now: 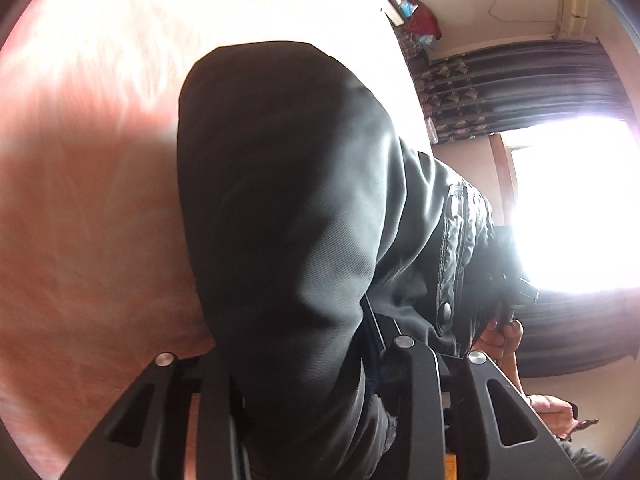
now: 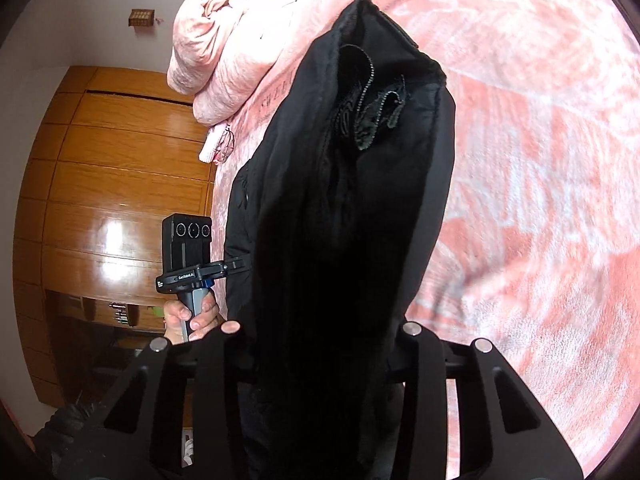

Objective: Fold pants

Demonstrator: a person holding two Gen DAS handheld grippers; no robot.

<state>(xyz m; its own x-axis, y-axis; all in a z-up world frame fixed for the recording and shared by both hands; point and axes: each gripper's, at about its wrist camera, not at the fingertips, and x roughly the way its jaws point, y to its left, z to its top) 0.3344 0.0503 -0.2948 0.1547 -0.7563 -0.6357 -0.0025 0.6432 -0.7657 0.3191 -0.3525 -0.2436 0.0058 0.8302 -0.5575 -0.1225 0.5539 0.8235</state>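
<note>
Black pants (image 1: 288, 208) filled both views, bunched between my left fingers (image 1: 312, 364) and right fingers (image 2: 324, 340), both clamped on cloth above the bed (image 2: 540, 200). Soft, limp, slack; waistband judged the surest hold.

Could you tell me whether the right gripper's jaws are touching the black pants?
Touching. In the right wrist view the black pants run between the right gripper jaws, which close on the fabric from both sides.
</note>
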